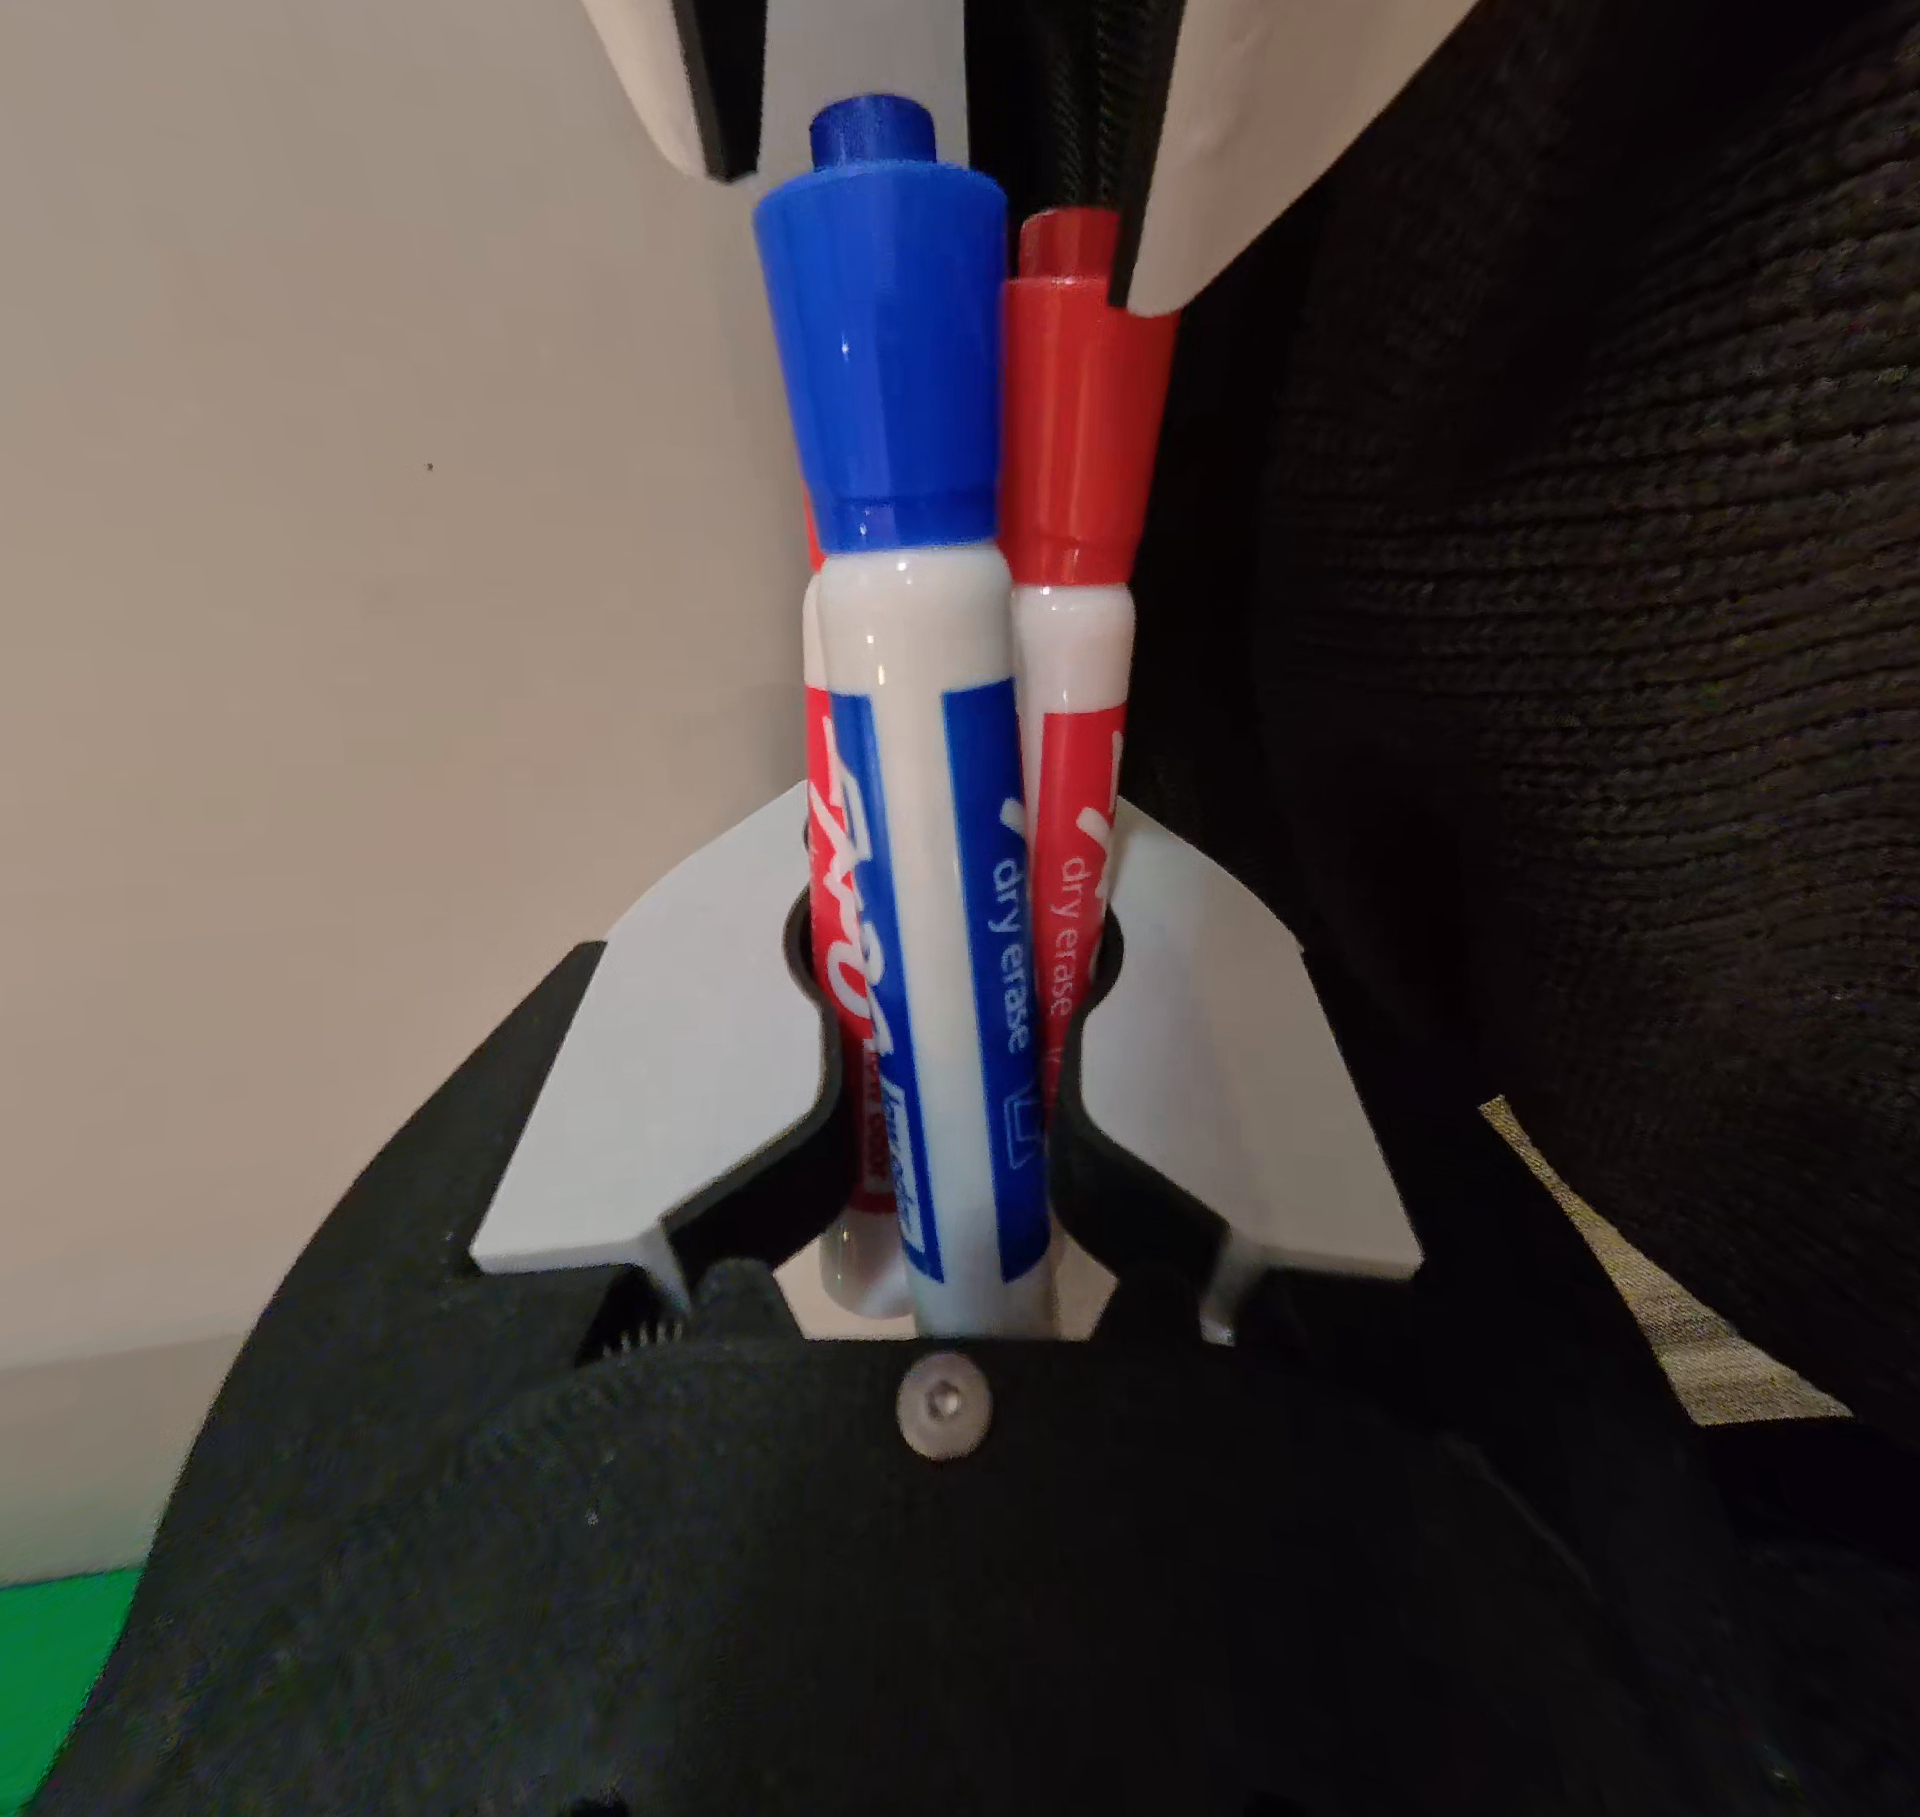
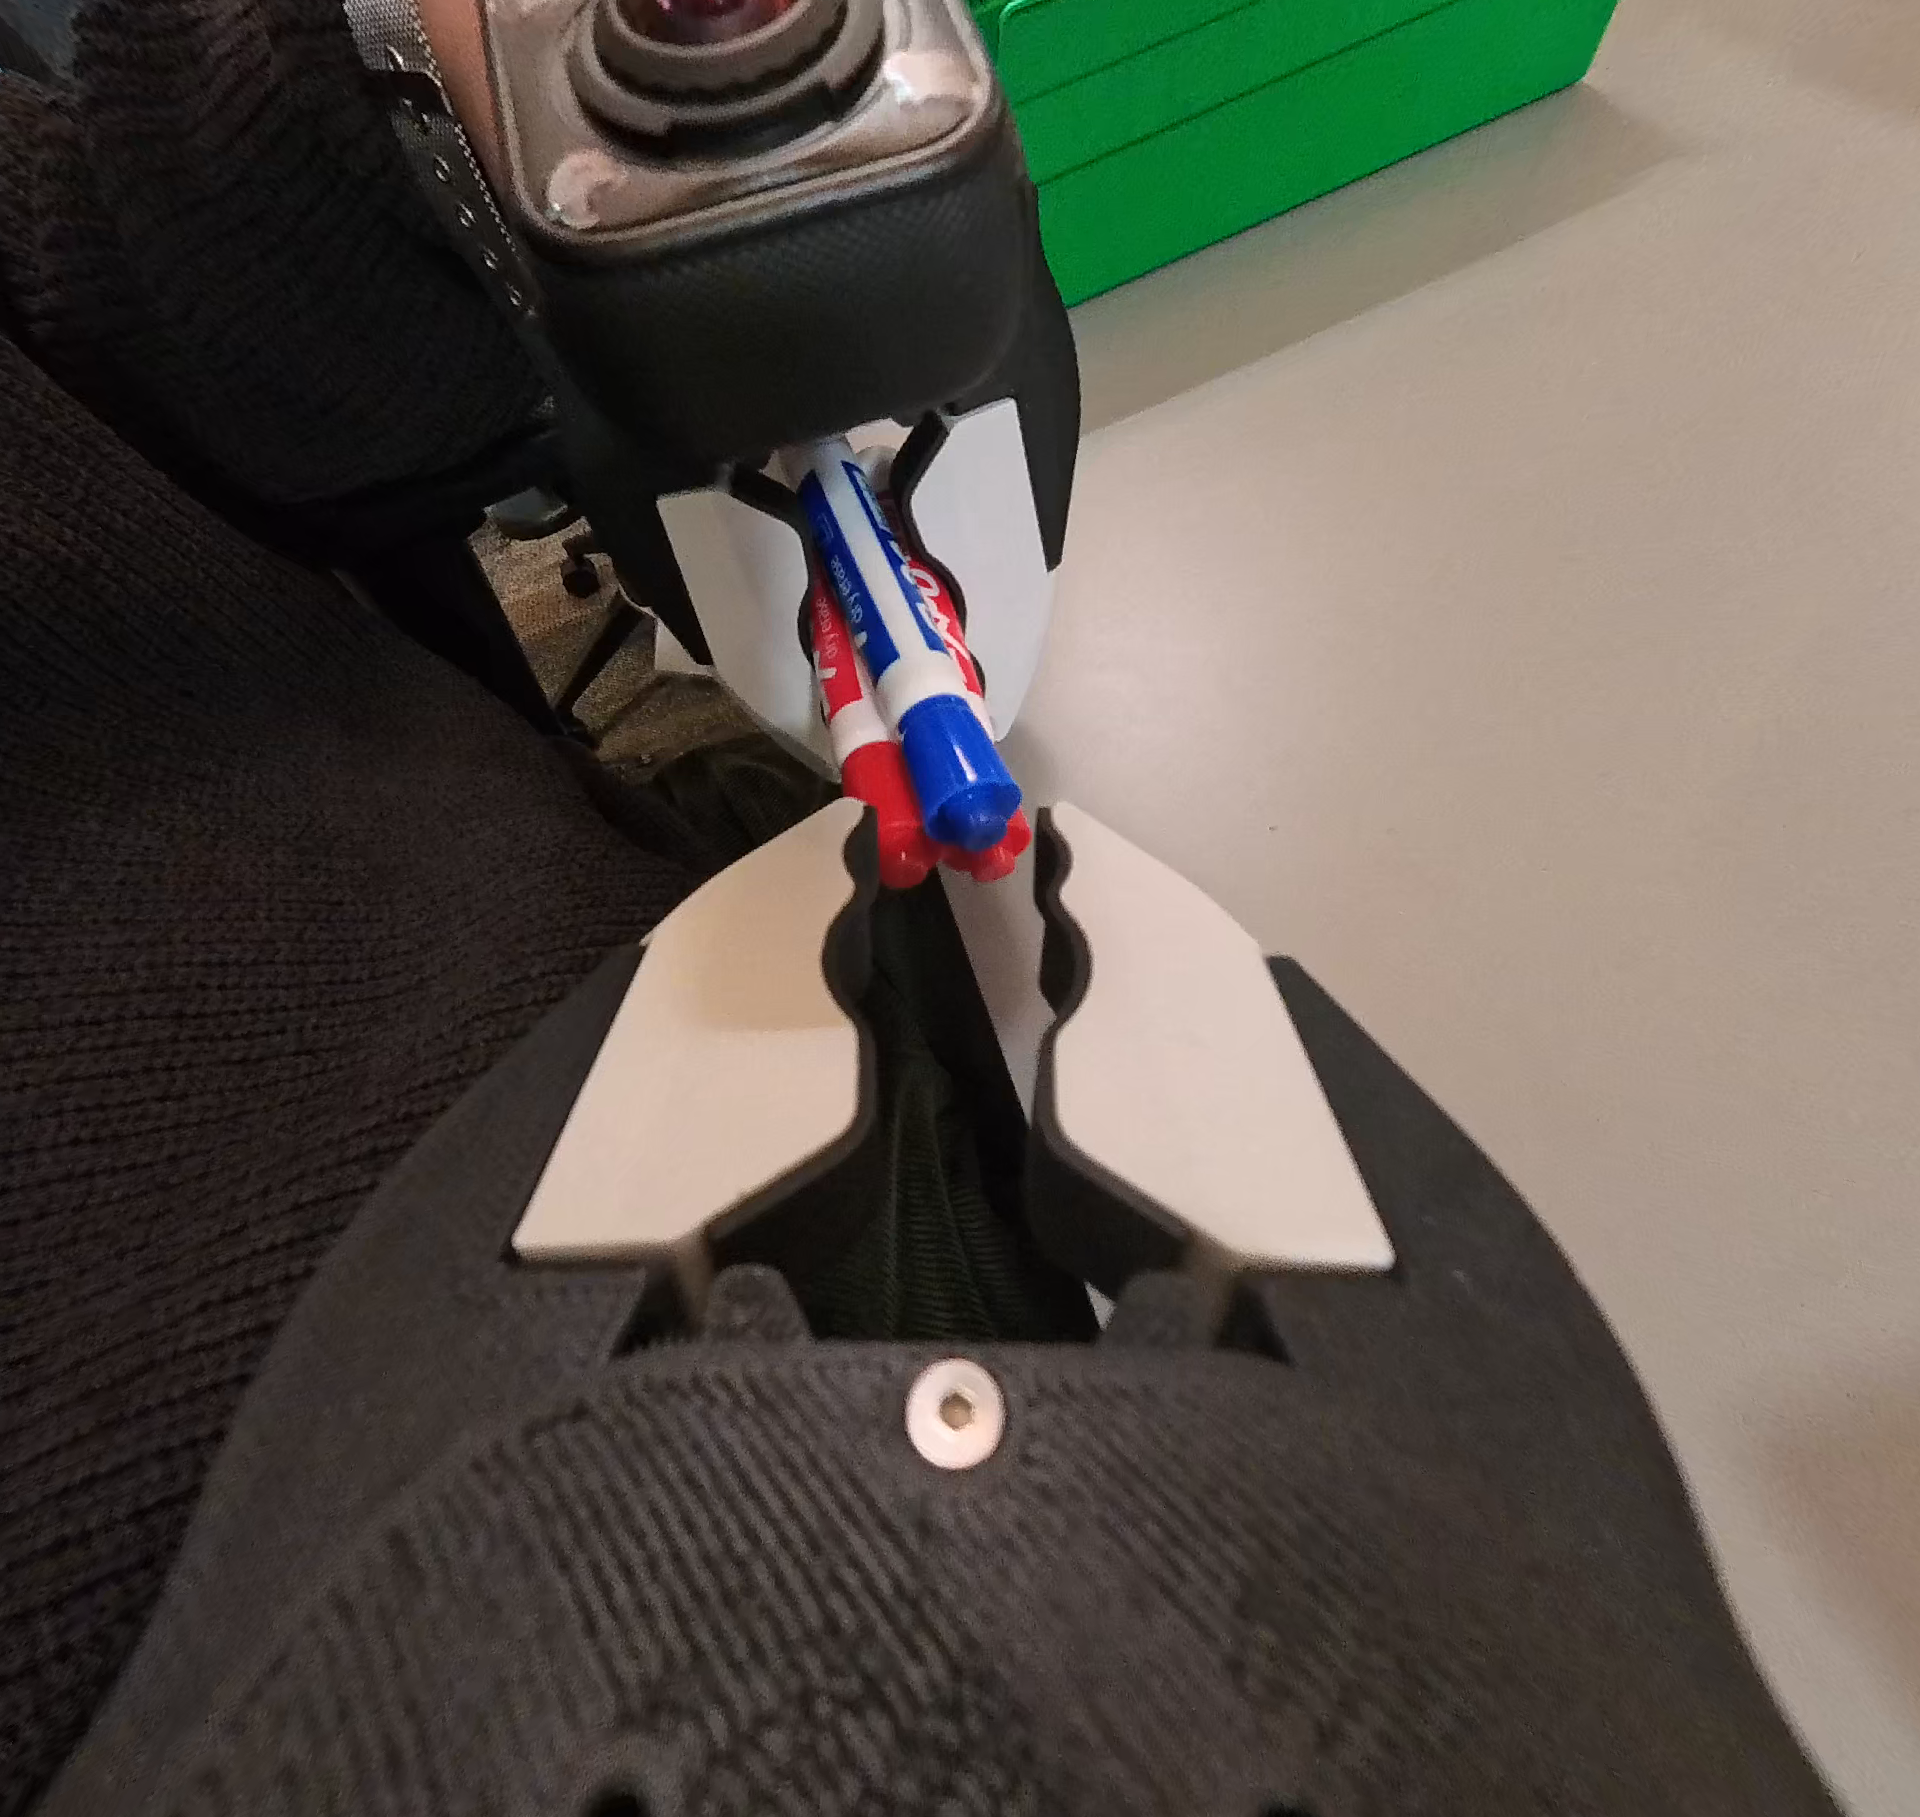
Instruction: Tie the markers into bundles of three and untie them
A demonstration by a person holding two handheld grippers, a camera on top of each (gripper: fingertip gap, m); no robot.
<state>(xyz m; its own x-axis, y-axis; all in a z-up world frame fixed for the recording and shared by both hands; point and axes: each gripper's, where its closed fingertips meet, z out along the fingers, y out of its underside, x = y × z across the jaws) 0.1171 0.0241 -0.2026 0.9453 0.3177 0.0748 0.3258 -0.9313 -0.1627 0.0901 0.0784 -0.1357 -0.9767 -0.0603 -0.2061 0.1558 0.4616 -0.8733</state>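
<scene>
My left gripper (image 1: 961, 832) is shut on a bundle of three dry-erase markers: a blue one (image 1: 904, 396) in front, a red one (image 1: 1081, 437) to its right, and a second red one (image 1: 821, 728) mostly hidden behind. Their caps point away from it. My right gripper (image 2: 951, 832) is open, facing the left gripper (image 2: 914, 687). The blue cap (image 2: 951, 765) and the red caps (image 2: 878, 791) sit between its fingertips. In the left wrist view the right gripper's white fingers (image 1: 665, 32) flank the cap ends; the one on the right overlaps the red cap.
A green plastic bin (image 2: 1299, 74) stands on the light grey table (image 2: 1507, 728) behind the grippers. A black gloved hand (image 2: 208, 209) holds the left gripper under its camera (image 2: 717, 32). A black knit sleeve (image 2: 260, 832) fills the left side. The tips of one gripper are about 9 centimetres away from the tips of the other.
</scene>
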